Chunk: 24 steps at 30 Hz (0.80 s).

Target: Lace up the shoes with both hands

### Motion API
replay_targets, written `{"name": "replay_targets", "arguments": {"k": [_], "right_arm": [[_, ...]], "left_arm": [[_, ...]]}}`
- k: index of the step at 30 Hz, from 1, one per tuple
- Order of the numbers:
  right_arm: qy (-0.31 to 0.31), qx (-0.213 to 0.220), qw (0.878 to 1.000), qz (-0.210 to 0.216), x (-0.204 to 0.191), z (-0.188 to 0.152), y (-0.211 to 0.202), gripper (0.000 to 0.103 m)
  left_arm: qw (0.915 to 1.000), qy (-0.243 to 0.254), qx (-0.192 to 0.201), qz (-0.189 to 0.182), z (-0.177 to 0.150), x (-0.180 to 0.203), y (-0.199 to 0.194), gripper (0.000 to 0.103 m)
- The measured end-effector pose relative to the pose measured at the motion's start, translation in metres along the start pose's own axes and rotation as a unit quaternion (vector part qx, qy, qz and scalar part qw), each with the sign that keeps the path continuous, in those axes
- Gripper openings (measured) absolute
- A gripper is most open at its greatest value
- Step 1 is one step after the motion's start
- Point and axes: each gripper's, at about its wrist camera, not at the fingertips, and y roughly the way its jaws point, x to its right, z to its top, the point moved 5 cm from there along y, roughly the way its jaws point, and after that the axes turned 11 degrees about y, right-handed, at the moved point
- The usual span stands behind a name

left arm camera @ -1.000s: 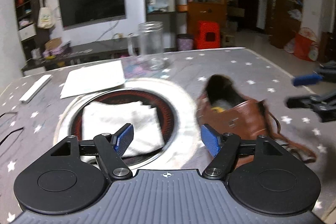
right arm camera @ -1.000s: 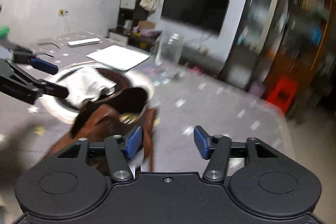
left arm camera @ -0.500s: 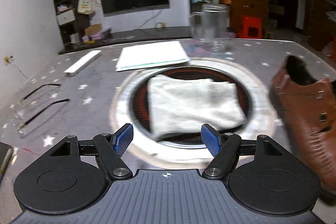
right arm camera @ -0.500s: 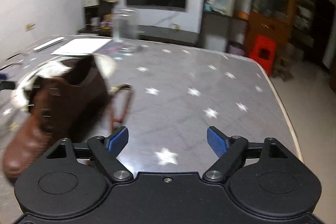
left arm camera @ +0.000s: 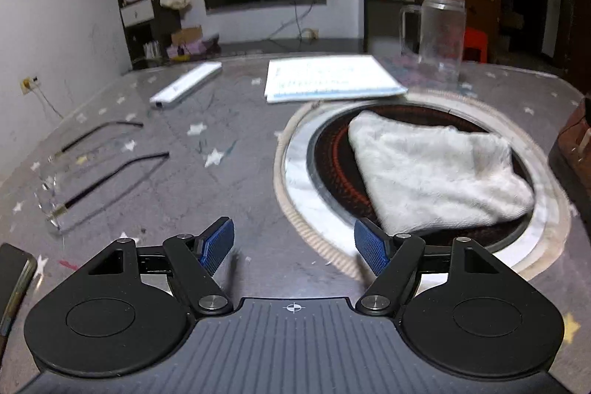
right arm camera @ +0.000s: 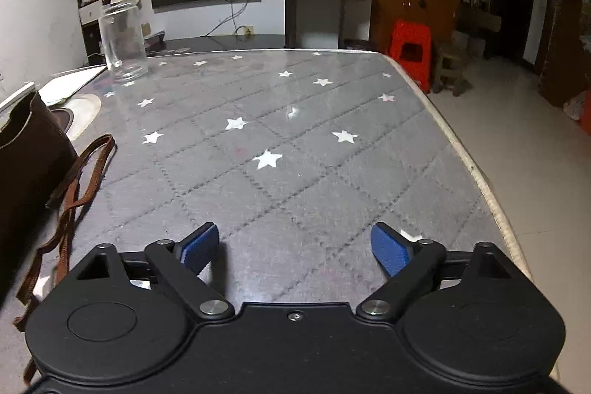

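Shoe (right arm camera: 26, 172) sits off to the left of the right gripper (right arm camera: 295, 248), brown lace (right arm camera: 79, 180) trailing loose on the table (right arm camera: 295, 143) just left of its left finger. Right jaws are opening, nothing btwn them. Left gripper (left arm camera: 294, 246) is released too, nothing held; from it the shoe only shows far right, past the white cloth (left arm camera: 439, 172). Looks like no lacing step has begun, w/ both grippers off the shoe. Next: swing both inward, each pinching a lace end
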Motion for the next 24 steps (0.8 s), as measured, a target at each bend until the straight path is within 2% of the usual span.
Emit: {"name": "replay_targets", "arguments": {"k": [1, 3, 5, 7, 24], "right_arm": [[0.001, -0.001, 1.000, -0.001, 0.000, -0.001, 0.001, 0.103], [0.002, -0.001, 1.000, -0.002, 0.001, -0.001, 0.001, 0.103], [0.003, -0.001, 1.000, -0.002, 0.002, -0.002, 0.000, 0.103], [0.003, -0.001, 1.000, -0.002, 0.002, -0.002, 0.001, 0.103], [0.003, -0.002, 1.000, -0.003, -0.006, -0.003, 0.001, 0.103]], "left_arm": [[1.0000, 0.000, 0.000, -0.002, -0.002, -0.001, 0.002, 0.079], [1.0000, -0.002, -0.002, -0.005, -0.004, -0.001, 0.006, 0.085], [0.9999, -0.001, -0.004, -0.015, -0.006, 0.001, 0.010, 0.098], [0.9996, 0.008, -0.008, -0.026, -0.005, 0.004, 0.014, 0.102], [0.9994, 0.001, -0.009, -0.034, -0.005, 0.004, 0.014, 0.103]]}}
